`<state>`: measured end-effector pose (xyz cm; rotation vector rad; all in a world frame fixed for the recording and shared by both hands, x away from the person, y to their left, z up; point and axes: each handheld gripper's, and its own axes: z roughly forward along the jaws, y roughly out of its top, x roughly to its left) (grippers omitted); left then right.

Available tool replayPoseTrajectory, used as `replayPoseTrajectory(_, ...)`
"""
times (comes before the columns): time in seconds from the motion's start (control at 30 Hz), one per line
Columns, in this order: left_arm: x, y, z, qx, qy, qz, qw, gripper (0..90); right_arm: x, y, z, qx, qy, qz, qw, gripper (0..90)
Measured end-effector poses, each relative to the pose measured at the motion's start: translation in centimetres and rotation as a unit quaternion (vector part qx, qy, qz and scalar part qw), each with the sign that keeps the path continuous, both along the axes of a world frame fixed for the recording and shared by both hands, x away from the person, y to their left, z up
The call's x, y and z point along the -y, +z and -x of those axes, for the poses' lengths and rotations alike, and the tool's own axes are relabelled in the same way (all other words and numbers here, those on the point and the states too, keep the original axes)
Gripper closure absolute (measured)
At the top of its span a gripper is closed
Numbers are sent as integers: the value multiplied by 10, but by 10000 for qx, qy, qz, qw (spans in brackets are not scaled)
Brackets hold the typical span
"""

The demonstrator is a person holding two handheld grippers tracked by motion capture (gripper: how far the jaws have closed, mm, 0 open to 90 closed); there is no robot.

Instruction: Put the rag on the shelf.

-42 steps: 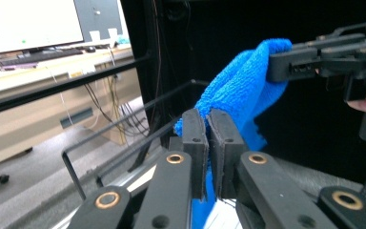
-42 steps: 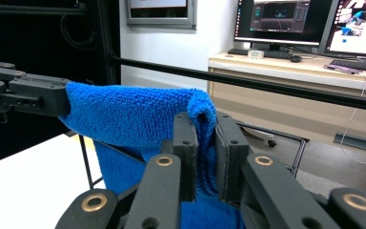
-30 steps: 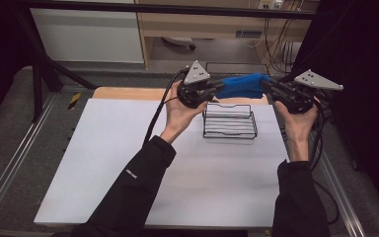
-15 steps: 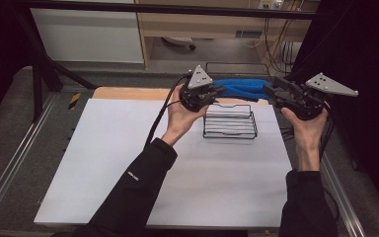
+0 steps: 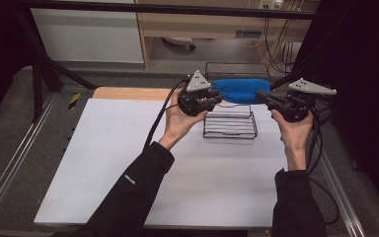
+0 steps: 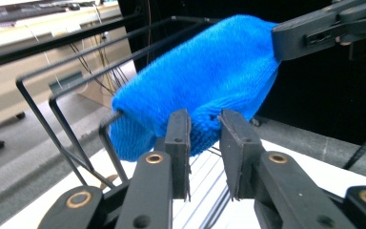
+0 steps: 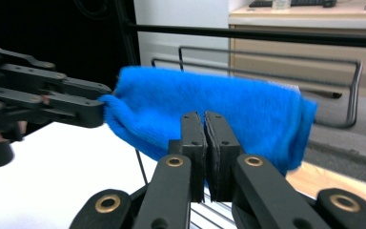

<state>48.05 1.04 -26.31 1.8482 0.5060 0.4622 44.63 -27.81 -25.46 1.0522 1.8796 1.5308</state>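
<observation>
The blue cloth [image 5: 241, 90] hangs stretched between the two tools above the wire rack [image 5: 230, 121], near the bench's [image 5: 128, 163] far edge. In the left tool [image 6: 205, 138] view its jaws have just been opening and stand apart, the cloth's end just beyond them. In the right tool [image 7: 205, 143] view the jaws have just closed, pressed flat together with the cloth behind; whether they pinch it I cannot tell.
</observation>
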Motion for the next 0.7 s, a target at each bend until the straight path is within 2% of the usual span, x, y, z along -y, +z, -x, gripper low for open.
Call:
replayPoseTrajectory(0.2, -2, -7, 2, -159, 15, -78, 9998, 739, 1, -17, -5, -123, -65, 9, 9999, 869)
replayPoseTrajectory(0.4, 4, -14, -3, -306, 211, -182, 9991, 755, 0, -28, -12, -169, -177, 62, 9997, 828)
replayPoseTrajectory(0.57, 5, -18, -5, -367, 230, -204, 9989, 741, 0, -30, -12, -97, -163, 45, 9998, 781)
replayPoseTrajectory(0.7, -1, -18, -1, -449, 240, -231, 9984, 662, 0, -26, -4, -7, -73, -1, 10000, 725)
